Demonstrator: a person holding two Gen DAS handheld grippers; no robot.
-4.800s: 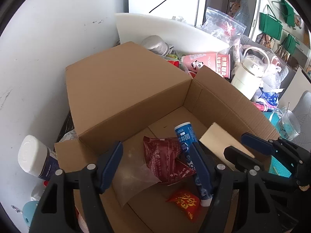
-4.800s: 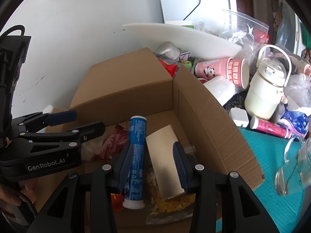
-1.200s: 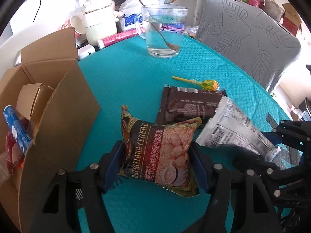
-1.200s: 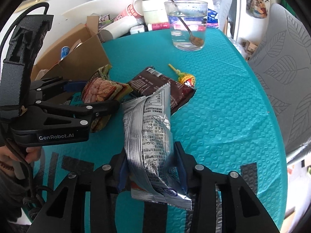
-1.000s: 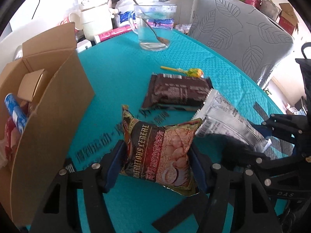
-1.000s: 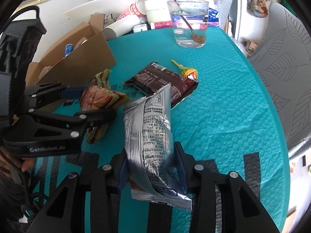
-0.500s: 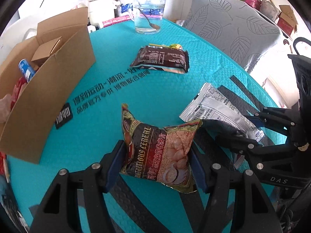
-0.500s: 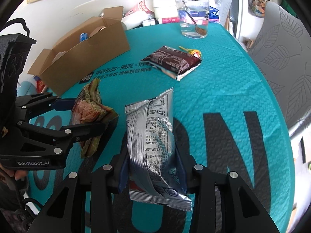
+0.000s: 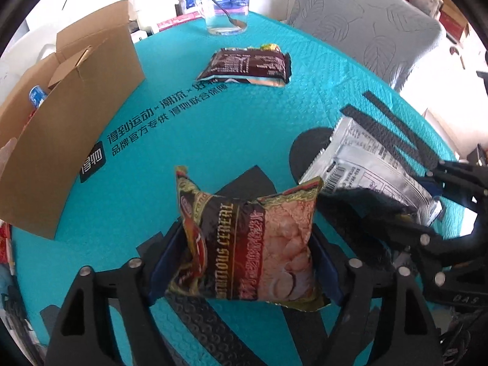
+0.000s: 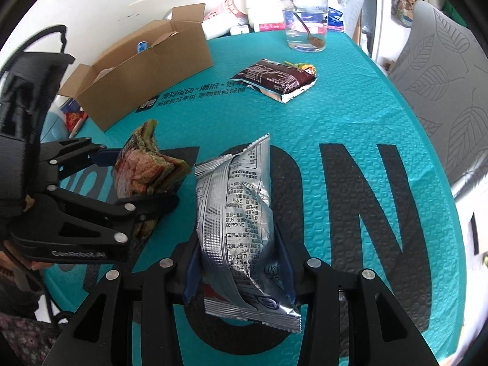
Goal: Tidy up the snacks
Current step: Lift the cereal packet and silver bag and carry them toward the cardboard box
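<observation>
Closest in, the left claw (image 9: 247, 262) has a cereal packet (image 9: 253, 244) between its blue pads; its jaws are opening, and the packet still sits upright between them, printed face toward the camera, long axis running up from the pads and away over the tabletop (image 9: 244, 128). I cannot tell for certain whether the pads still press on it.

Just beside it, the right claw (image 10: 238, 271) has a silver foil snack bag (image 10: 241, 222) standing between its fingers. Those jaws are also opening, though the bag fills the gap and both pads look to be against its sides. The bag's long axis points away from the claw toward the far end of the teal tabletop, its crimped top edge farthest out and its bottom seam hanging toward the camera.

Further on, a dark brown snack packet (image 10: 274, 79) lies flat on the tabletop, long axis across the view, with a lollipop (image 10: 303, 66) touching its far side. Left of that stands the open cardboard box (image 10: 146, 67), a blue tube (image 10: 141, 45) poking up inside it. A glass with a spoon (image 10: 306, 24) sits at the far end.

By my reckoning the sorting is partway: the box holds some things, two packets are in hand well apart from it, and the brown packet and lollipop are untouched.
</observation>
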